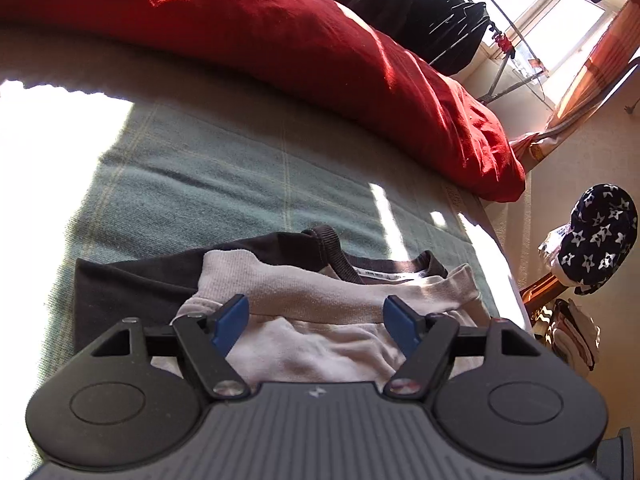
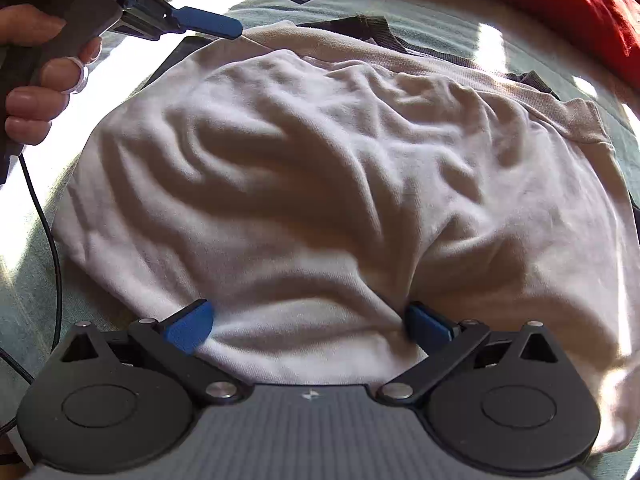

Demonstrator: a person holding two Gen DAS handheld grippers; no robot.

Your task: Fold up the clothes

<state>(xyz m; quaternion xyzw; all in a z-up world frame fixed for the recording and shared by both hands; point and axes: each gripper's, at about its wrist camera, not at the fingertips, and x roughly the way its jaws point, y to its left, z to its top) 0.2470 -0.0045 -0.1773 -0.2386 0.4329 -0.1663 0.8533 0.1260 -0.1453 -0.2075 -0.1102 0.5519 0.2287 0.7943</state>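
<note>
A crumpled white T-shirt (image 2: 320, 180) lies on top of a dark garment (image 2: 372, 26), both on a green blanket (image 1: 220, 176) on the bed. My right gripper (image 2: 308, 326) is open, its blue pads (image 2: 188, 326) set wide apart at the shirt's near edge and pressing on the cloth. My left gripper (image 1: 316, 322) is also open and hovers low over the white T-shirt (image 1: 312, 344), with the dark garment (image 1: 132, 284) showing to its left. In the right wrist view a hand (image 2: 36, 80) holds the left gripper (image 2: 276, 12) at the shirt's far left corner.
A red duvet (image 1: 280, 40) is heaped along the far side of the bed. The bed edge (image 1: 500, 248) drops off to the right, with a star-patterned bundle (image 1: 600, 236) and a rack of dark clothes (image 1: 420, 0) beyond. A black cable (image 2: 52, 220) runs along the left.
</note>
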